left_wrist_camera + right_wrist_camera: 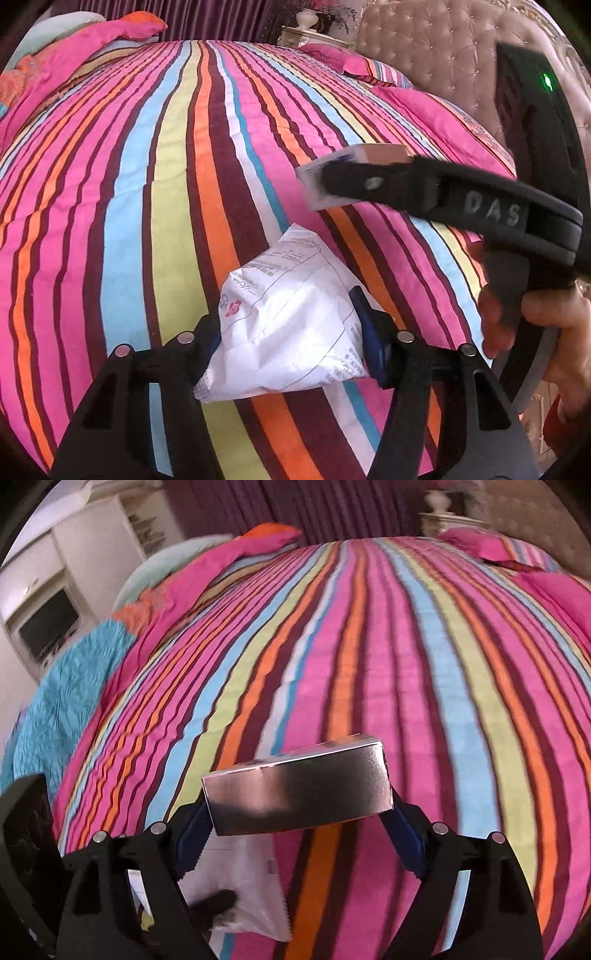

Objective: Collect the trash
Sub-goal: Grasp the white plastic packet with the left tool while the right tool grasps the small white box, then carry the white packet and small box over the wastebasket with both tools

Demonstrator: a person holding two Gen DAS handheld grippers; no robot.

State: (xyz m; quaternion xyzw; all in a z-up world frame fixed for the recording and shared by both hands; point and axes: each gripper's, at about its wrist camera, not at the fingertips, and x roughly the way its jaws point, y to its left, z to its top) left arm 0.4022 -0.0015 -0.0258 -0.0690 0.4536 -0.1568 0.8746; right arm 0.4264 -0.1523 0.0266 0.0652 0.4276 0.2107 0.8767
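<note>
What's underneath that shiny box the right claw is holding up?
Below the box lies the striped bedspread and part of a white bag held by the left gripper. The rest of the bag is hidden by the box and fingers.

Soft, even daylight is filling both views, and the bedspread [184, 184] is showing saturated stripes with only faint shadows. The fisheye lenses are bending the bed into a dome and darkening the corners. Motion blur is smearing the right wrist view; glare is streaking the box [299, 794]
</note>
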